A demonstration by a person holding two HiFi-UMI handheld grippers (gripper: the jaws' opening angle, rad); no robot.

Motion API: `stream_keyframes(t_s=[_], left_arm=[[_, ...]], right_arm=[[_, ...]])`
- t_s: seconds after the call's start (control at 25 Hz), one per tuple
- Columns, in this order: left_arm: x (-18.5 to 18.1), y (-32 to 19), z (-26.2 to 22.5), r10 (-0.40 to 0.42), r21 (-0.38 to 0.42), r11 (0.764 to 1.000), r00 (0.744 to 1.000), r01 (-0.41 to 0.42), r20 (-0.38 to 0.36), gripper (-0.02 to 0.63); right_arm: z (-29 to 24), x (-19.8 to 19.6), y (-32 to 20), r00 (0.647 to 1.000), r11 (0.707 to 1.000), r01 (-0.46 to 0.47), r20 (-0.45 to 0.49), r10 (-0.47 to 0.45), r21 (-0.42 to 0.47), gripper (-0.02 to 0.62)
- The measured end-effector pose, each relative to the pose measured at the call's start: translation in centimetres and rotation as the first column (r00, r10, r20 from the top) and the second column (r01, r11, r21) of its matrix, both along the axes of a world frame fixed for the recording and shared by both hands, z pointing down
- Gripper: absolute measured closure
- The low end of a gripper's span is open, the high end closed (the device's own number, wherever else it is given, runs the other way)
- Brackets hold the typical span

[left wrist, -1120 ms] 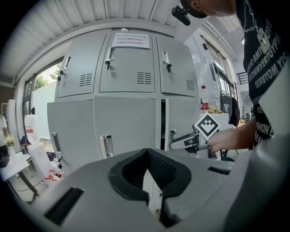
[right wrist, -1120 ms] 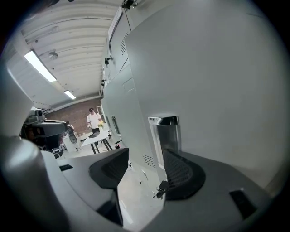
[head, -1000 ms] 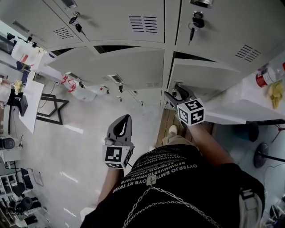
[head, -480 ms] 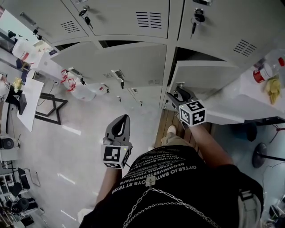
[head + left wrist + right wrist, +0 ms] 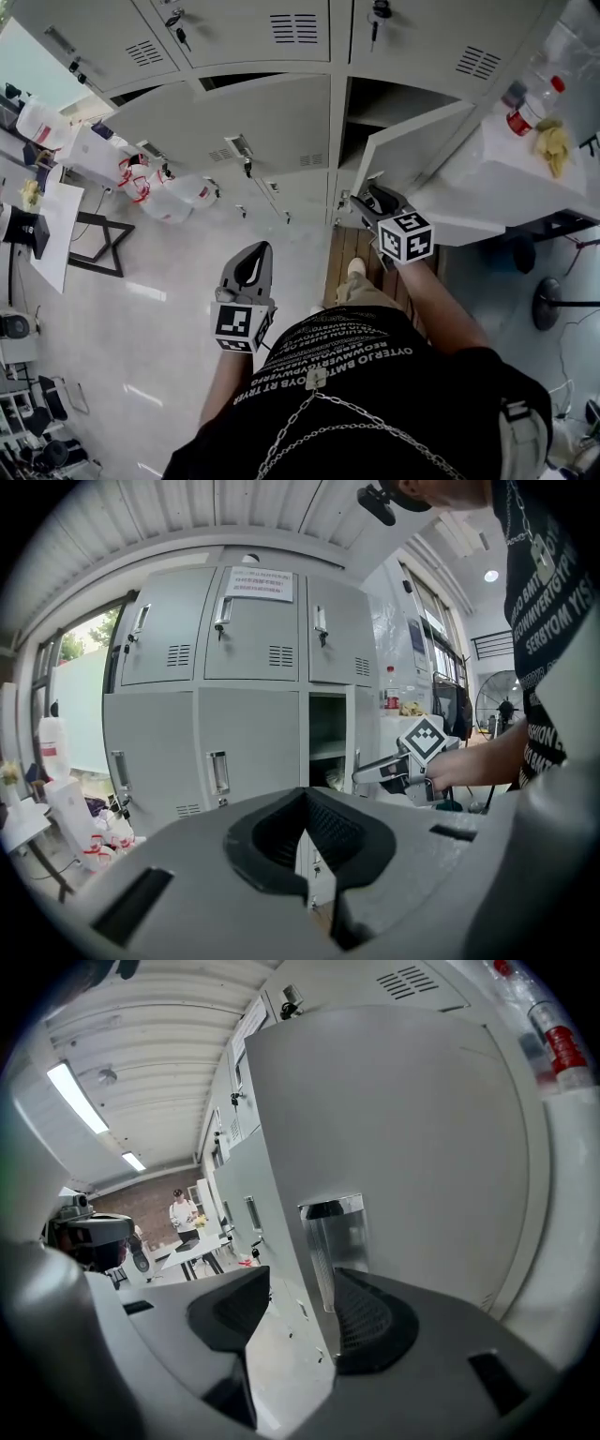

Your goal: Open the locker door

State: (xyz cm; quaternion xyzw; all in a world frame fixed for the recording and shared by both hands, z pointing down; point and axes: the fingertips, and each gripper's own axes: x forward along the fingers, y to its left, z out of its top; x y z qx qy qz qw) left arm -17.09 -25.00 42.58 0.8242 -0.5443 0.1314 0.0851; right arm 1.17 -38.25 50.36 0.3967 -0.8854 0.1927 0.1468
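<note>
1. Locker door stands swung open. It is in the bottom row, the rightmost of three.
2. Right gripper is at the door's free edge. Its jaws are apart and closing, the door edge runs between them, and one chrome handle sits just above the right pad. The left pad is clear of the panel.
3. Left gripper hangs low beside the person's torso, jaws clenched on nothing.
4. Five other doors are closed: three on top, two on the bottom.
5. One red-labelled bottle lies on the white cabinet beside the open door.
</note>
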Motion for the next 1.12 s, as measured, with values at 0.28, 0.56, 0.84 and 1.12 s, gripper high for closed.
stream_keyframes(t_s=[0.28, 0.56, 0.84, 1.12], left_arm=[[0.3, 1.9, 0.2, 0.050, 0.012, 0.999, 0.999, -0.050, -0.003, 0.603], [0.1, 3.6, -0.1, 0.075, 0.026, 0.997, 0.997, -0.075, -0.001, 0.603], [0.0, 5.4, -0.2, 0.090, 0.043, 0.995, 0.996, -0.090, -0.011, 0.603], [1.4, 6.9, -0.2, 0.140, 0.053, 0.989, 0.990, -0.139, -0.017, 0.603]], right_arm=[[0.1, 2.4, 2.9, 0.998, 0.998, -0.062, -0.023, 0.062, 0.016, 0.394], [-0.3, 4.1, 3.8, 0.984, 0.985, -0.167, -0.054, 0.169, 0.042, 0.387], [-0.3, 5.7, 4.9, 0.965, 0.973, -0.225, -0.127, 0.231, 0.059, 0.460], [-0.3, 9.0, 7.5, 0.951, 0.963, -0.259, -0.156, 0.269, 0.078, 0.456]])
